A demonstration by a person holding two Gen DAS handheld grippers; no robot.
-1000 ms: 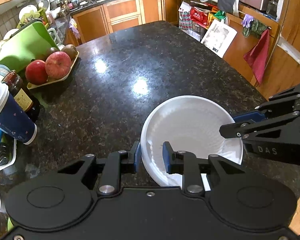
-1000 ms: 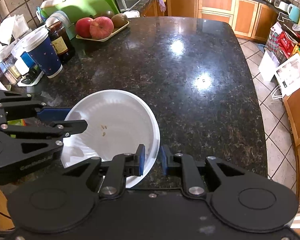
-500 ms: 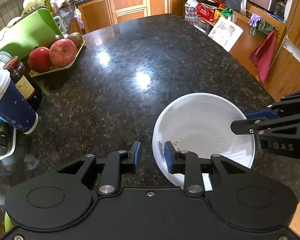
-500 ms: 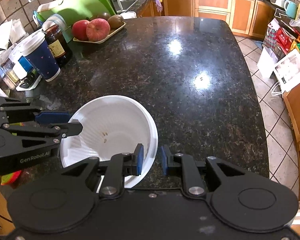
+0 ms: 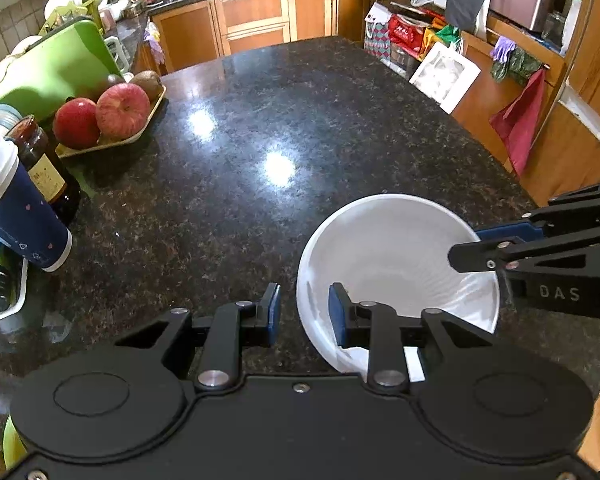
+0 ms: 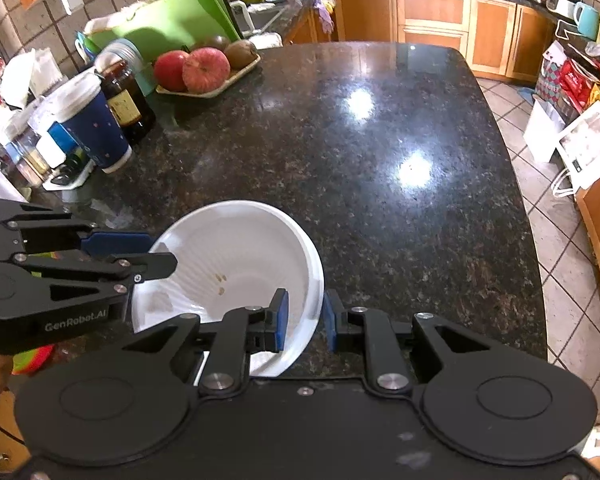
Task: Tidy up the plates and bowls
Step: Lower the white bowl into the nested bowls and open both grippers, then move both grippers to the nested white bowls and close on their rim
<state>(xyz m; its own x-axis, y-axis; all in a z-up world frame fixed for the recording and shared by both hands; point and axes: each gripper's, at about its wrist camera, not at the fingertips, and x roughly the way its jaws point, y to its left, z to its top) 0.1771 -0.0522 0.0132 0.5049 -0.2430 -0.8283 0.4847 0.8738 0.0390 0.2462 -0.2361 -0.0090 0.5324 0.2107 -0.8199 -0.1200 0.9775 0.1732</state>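
Dark speckled granite worktop [image 5: 260,128] in a kitchen. White bowl [image 5: 396,256] sits at its near edge: it looks thin, light and flexible, so take the rim gently. Your left claw [image 5: 304,312] straddles one rim, pads clear; your right claw [image 6: 305,320] is opening around the opposite rim. What lies beneath the bowl is hidden.

A home kitchen: wooden cabinets [image 5: 252,12], granite counter [image 5: 300,120] (fruit tray [image 5: 112,136] nearby).

Apples [image 5: 104,114] on a tray [image 5: 138,136], a dark jar [image 5: 46,168], a blue cup [image 5: 18,216] beside a green cutting board [image 5: 48,68].
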